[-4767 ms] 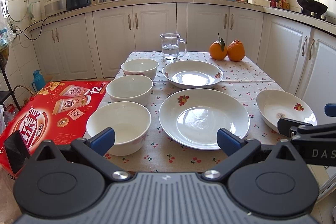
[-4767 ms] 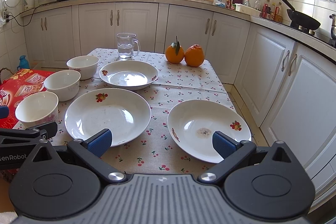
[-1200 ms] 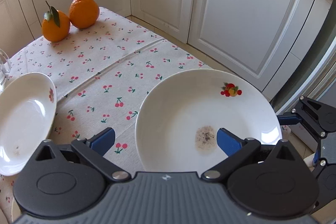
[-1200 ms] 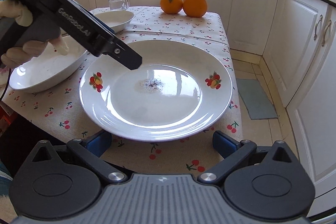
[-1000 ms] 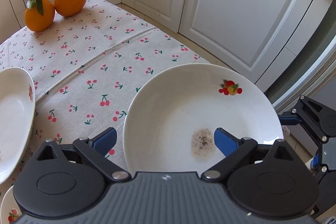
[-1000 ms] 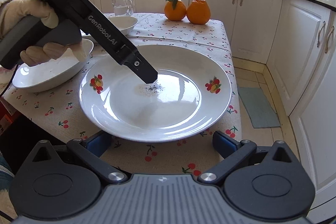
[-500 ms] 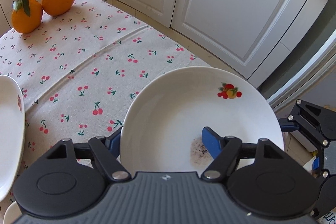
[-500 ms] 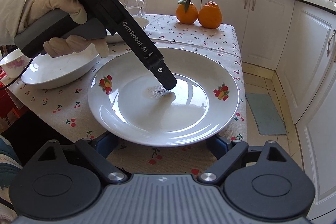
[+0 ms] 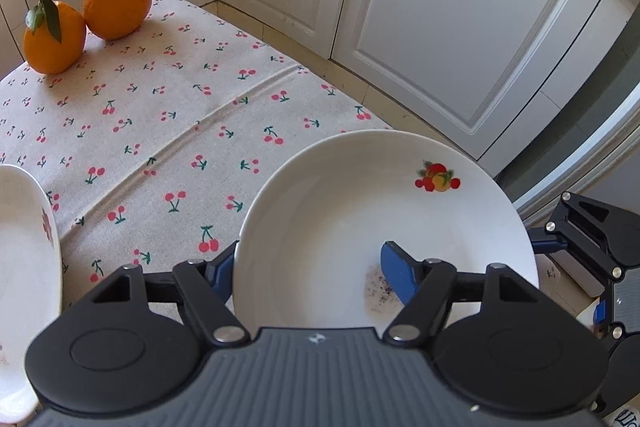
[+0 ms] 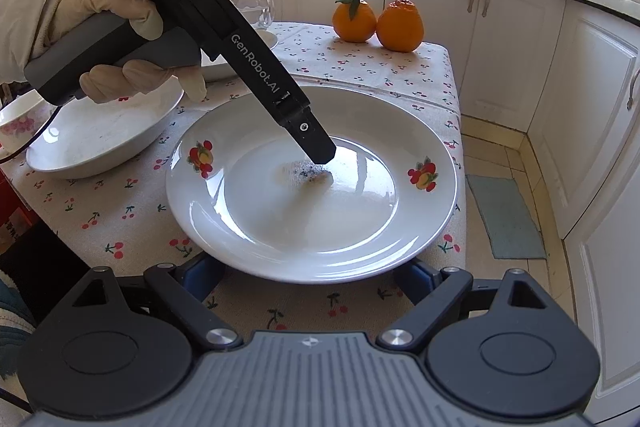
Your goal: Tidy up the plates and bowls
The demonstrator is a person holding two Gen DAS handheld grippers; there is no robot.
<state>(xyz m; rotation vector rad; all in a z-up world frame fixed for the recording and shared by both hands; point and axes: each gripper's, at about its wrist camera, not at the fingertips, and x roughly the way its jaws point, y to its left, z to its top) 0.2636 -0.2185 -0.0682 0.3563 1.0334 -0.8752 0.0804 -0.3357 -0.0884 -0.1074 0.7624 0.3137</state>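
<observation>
- The left claw point(image 9: 306, 269) is clamped on the rim of the fruit-print plate point(image 10: 312, 183), one finger inside near the dark smudge.
- The right claw point(image 10: 308, 277) is spread, its fingers under the plate's near edge; contact unclear.
- The plate sits at the cherry-cloth table's point(image 10: 120, 211) corner, with two oranges point(image 10: 378, 21) beyond it.

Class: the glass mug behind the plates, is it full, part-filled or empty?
Part-filled. In the right wrist view the glass mug shows a water line around mid-height, clear glass above it. The left tongs' body hides its left side.
</observation>
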